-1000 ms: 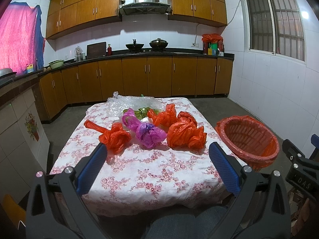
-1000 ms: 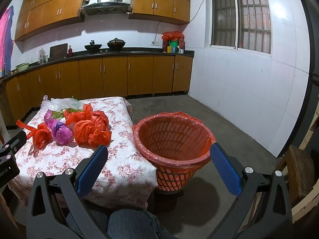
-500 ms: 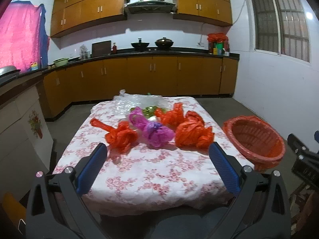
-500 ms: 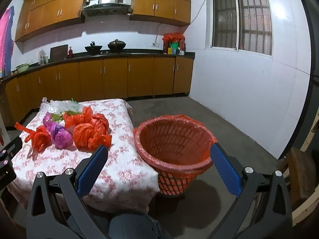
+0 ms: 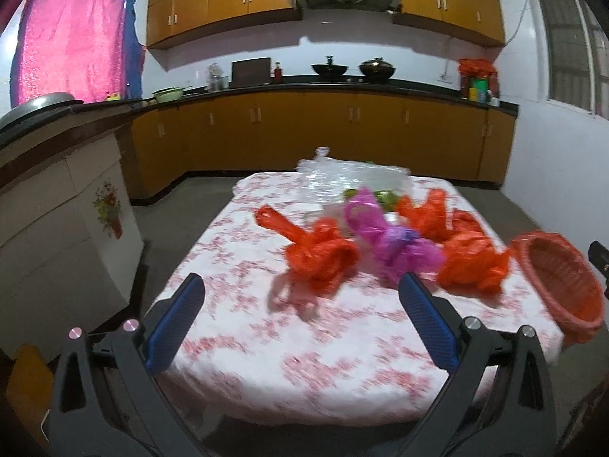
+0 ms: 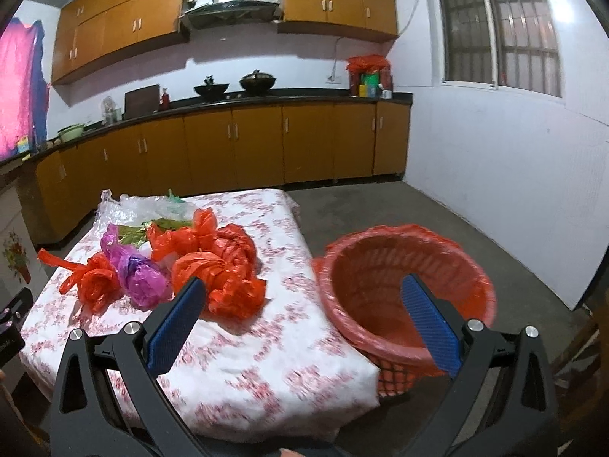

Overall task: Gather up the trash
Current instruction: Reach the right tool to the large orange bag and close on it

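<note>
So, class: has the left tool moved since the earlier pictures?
Yes. The left tool has swung left and moved closer: against the table, the red basket now sits at the right edge of its view, and the bags look larger.

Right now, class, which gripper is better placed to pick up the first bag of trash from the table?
Left. The left gripper, open, faces the orange bag straight ahead. The right gripper, also open, points between the table and the basket.

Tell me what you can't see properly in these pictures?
- Red plastic basket: its bottom, right wrist view, hidden by its own wall and the right gripper.
- Green leaves: left wrist view, blurred, partly behind purple plastic bag.
- Countertop jars: too small.
</note>
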A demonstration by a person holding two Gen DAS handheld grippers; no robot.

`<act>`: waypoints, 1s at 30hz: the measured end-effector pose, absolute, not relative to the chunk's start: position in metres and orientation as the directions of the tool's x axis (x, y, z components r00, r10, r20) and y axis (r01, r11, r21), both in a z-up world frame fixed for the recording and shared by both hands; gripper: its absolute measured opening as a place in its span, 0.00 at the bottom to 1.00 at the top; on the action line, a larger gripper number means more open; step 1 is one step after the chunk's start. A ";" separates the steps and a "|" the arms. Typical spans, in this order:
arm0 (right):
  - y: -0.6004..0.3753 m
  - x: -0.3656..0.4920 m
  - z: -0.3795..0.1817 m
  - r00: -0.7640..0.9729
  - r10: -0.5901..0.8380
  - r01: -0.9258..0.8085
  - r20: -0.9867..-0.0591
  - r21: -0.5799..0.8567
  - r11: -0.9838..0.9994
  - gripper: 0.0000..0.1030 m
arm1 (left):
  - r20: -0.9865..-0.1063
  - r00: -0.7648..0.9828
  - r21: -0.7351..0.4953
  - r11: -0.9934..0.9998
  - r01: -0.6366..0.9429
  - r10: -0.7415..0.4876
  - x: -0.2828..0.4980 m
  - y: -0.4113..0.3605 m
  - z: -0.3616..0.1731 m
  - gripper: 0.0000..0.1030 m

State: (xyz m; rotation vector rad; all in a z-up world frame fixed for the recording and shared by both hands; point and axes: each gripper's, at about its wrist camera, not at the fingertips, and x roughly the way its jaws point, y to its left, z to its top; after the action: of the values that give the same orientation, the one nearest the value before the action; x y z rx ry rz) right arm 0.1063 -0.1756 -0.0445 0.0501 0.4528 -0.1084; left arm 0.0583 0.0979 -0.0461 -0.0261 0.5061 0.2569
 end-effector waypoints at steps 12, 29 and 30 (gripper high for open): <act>-0.121 0.192 -0.077 0.856 0.051 -0.049 -0.515 0.018 0.999 0.98 | -0.553 0.813 -0.023 0.971 -0.236 0.184 0.154 0.138 -0.074 0.95; -0.107 0.246 -0.123 0.741 0.113 -0.135 -0.662 0.019 0.991 0.79 | -0.693 0.721 -0.068 0.993 -0.092 0.019 0.217 0.135 -0.121 0.76; -0.106 0.247 -0.125 0.736 0.115 -0.138 -0.667 0.018 0.990 0.73 | -0.699 0.715 -0.079 0.993 -0.087 0.007 0.218 0.135 -0.123 0.72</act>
State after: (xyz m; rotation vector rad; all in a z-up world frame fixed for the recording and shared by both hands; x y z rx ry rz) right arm 0.2469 -0.1058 -0.1246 -0.0332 0.7308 0.1391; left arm 0.2183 0.1347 -0.1228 -0.1093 0.7724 0.0518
